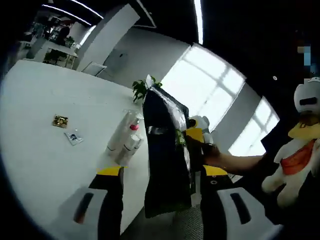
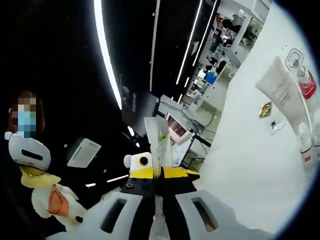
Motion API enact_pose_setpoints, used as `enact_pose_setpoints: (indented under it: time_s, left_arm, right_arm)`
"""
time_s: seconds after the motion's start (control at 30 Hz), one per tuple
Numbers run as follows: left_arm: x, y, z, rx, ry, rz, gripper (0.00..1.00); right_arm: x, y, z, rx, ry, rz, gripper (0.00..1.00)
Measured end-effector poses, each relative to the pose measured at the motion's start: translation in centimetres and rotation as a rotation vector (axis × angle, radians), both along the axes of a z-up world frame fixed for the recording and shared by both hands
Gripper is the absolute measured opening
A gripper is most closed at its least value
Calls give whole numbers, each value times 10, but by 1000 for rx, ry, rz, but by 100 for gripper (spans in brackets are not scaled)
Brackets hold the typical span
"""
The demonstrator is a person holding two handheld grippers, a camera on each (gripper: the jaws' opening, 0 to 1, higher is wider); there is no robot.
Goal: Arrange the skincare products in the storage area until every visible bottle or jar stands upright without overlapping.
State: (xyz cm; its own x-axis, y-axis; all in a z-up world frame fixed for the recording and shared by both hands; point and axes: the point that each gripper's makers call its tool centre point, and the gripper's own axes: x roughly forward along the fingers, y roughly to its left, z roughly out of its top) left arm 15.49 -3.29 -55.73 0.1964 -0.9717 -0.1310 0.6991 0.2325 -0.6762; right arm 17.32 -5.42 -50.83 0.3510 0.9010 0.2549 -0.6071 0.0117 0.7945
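Note:
A dark glossy pouch (image 1: 167, 160) hangs upright in the air beside the table edge. My right gripper (image 1: 196, 134), with a person's hand behind it, comes in from the right and is shut on the pouch's upper edge. My left gripper (image 1: 163, 172) is open, its jaws wide on either side of the pouch and clear of it. In the right gripper view the pouch (image 2: 159, 142) shows edge-on, pinched in my right gripper (image 2: 161, 172). Clear bottles (image 1: 125, 136), one red-capped, lie on the white table (image 1: 45, 165). A white tube (image 2: 279, 90) and a red bottle (image 2: 306, 82) also lie there.
A small gold item (image 1: 60, 121) and a flat sachet (image 1: 74, 137) lie on the table to the left of the bottles. A potted plant (image 1: 142, 89) stands at the far edge. A plush toy in a white helmet (image 1: 300, 150) sits off the table.

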Motion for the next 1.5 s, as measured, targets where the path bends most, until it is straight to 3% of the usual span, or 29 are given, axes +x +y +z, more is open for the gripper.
enact_pose_setpoints:
  time_s: [0.17,0.27,0.3,0.37,0.43,0.47,0.53,0.6,0.7,0.73,0.77,0.8,0.87,0.93,0.97,1.07,1.13,1.2,1.3,1.43,1.47,1.5]
  left_arm:
    - [-12,-16,7,-43,-2,-14,23]
    - [-14,-25,7,-58,67,12,9]
    - [-14,-27,8,-66,75,26,2]
    - [-7,-30,8,-75,79,113,1]
    - [-9,-33,12,-107,91,140,0]
    - [-6,-35,19,-168,131,196,0]
    - [-5,-37,28,-275,183,250,0]
    - [1,-37,27,-330,246,334,0]
    - [4,-39,26,-390,284,401,0]
    - [5,-42,25,-407,305,429,0]
    - [6,-43,24,-410,304,442,0]
    - [4,-45,23,-400,298,440,0]
    - [3,-48,20,-380,294,444,0]
    - [3,-50,17,-357,286,462,0]
    - [4,-51,17,-353,276,469,0]
    - [6,-51,20,-368,276,465,2]
    - [11,-46,15,-311,237,505,9]
    - [14,-39,14,-265,198,525,14]
    - [17,-32,23,-300,195,540,11]
    - [16,-36,25,-319,188,543,0]
    - [15,-38,26,-337,203,537,0]
    - [13,-42,34,-411,240,523,0]
  right_arm:
    - [-1,-8,-3,-45,14,-28,2]
    - [0,-17,-9,-60,37,-79,2]
    - [4,-21,-14,-65,77,-115,2]
    - [9,-27,-18,-50,132,-160,2]
    - [11,-29,-11,-27,95,-205,3]
    - [23,-37,-10,10,97,-276,4]
    - [27,-39,-7,76,142,-325,6]
    - [29,-40,-9,95,169,-375,8]
    - [24,-38,-10,70,159,-372,12]
    - [24,-40,-15,25,137,-406,13]
    - [22,-40,-16,30,144,-406,13]
    - [19,-39,-21,28,188,-396,12]
    - [20,-46,-27,20,202,-412,9]
    - [21,-51,-31,57,297,-391,5]
    - [21,-53,-31,73,306,-384,3]
    - [20,-56,-25,89,278,-356,1]
    - [20,-60,-17,118,279,-326,1]
    - [20,-63,-16,74,239,-298,1]
    - [19,-68,-16,63,242,-252,1]
    - [19,-75,-16,65,239,-224,1]
    - [19,-77,-22,18,221,-229,1]
    - [19,-78,-26,-2,228,-230,1]
